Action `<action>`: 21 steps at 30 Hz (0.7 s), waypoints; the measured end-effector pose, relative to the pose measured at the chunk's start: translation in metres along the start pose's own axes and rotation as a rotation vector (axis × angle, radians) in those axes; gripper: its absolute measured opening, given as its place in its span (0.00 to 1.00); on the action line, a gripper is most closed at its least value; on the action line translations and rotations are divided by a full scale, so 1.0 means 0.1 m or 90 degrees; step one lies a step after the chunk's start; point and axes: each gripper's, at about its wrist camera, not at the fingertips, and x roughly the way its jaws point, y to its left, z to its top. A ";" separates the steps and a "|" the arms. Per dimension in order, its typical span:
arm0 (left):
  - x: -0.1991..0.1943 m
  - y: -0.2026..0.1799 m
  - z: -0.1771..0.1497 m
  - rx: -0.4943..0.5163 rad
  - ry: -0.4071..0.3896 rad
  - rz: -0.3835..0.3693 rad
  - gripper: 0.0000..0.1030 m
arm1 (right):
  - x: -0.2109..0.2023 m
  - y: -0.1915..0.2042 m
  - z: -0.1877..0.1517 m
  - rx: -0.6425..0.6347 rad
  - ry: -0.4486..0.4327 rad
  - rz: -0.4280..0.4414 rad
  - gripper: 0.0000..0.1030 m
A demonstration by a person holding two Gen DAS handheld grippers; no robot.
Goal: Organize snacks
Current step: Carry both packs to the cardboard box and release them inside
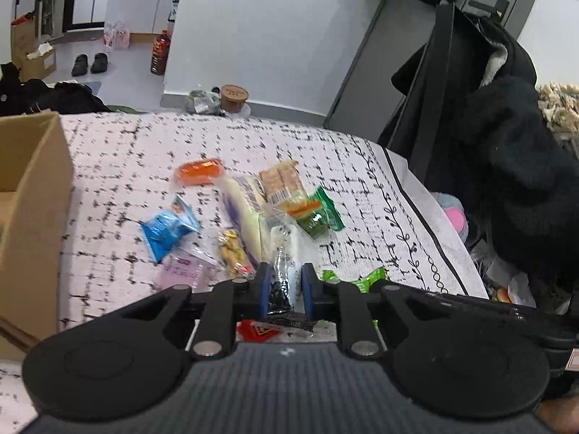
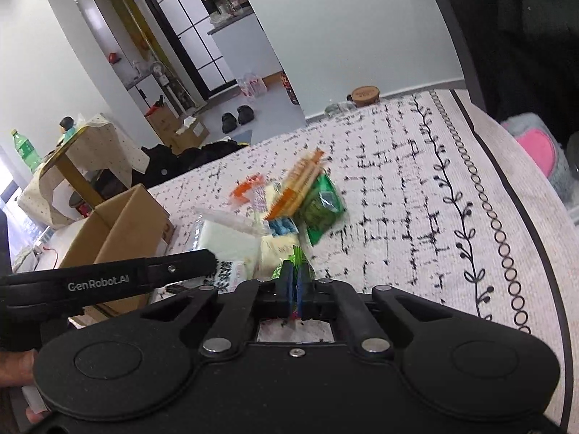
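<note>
Two grabbers, each pinching one snack off the bed.

The left gripper (image 1: 284, 285) is squeezed tight on a clear packet (image 1: 284, 271) with dark bits inside; its long side runs straight ahead, away from the grabber. The right gripper (image 2: 297, 282) is squeezed tight on a thin green packet (image 2: 298, 258). The cardboard box (image 1: 32, 195) sits off to the left of both, nearer the left one, so I think that hand drops first. More snacks (image 1: 239, 209) lie just ahead.
</note>
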 end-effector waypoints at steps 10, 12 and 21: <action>-0.32 0.19 0.14 -0.022 -0.042 0.022 0.16 | 0.01 0.23 0.16 -0.015 -0.029 0.013 0.01; -0.38 0.23 0.17 -0.025 -0.048 0.027 0.16 | 0.02 0.29 0.19 -0.018 -0.035 0.016 0.01; -0.65 0.44 0.26 -0.040 -0.076 0.046 0.16 | 0.08 0.59 0.33 -0.040 -0.059 0.040 0.01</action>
